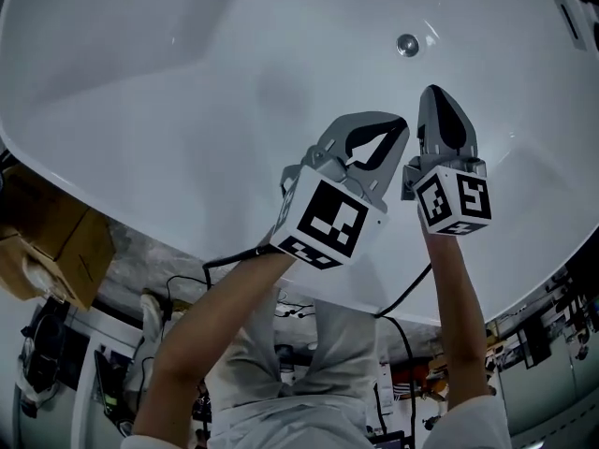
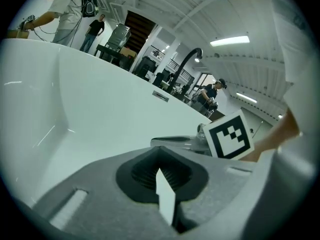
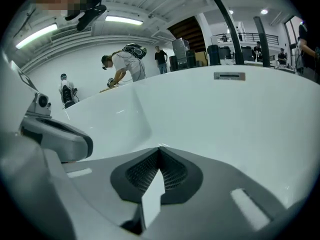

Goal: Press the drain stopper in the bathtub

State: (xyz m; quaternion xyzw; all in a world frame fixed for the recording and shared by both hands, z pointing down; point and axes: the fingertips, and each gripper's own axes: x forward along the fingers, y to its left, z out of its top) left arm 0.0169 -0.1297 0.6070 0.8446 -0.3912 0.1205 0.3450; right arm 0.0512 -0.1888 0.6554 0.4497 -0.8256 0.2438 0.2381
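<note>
Nothing stands between my tongs and the drain stopper (image 1: pixel 407 44), which sits on the bathtub (image 1: pixel 168 73) floor near its far wall. My left tongs (image 1: pixel 401 123) and right tongs (image 1: pixel 433 92) hover side by side, both clenched on nothing. Cardboard boxes (image 1: pixel 56 241) sit outside the near rim. Only the gripper views show a person (image 3: pixel 125 64) bending in the workshop beyond the tub.
</note>
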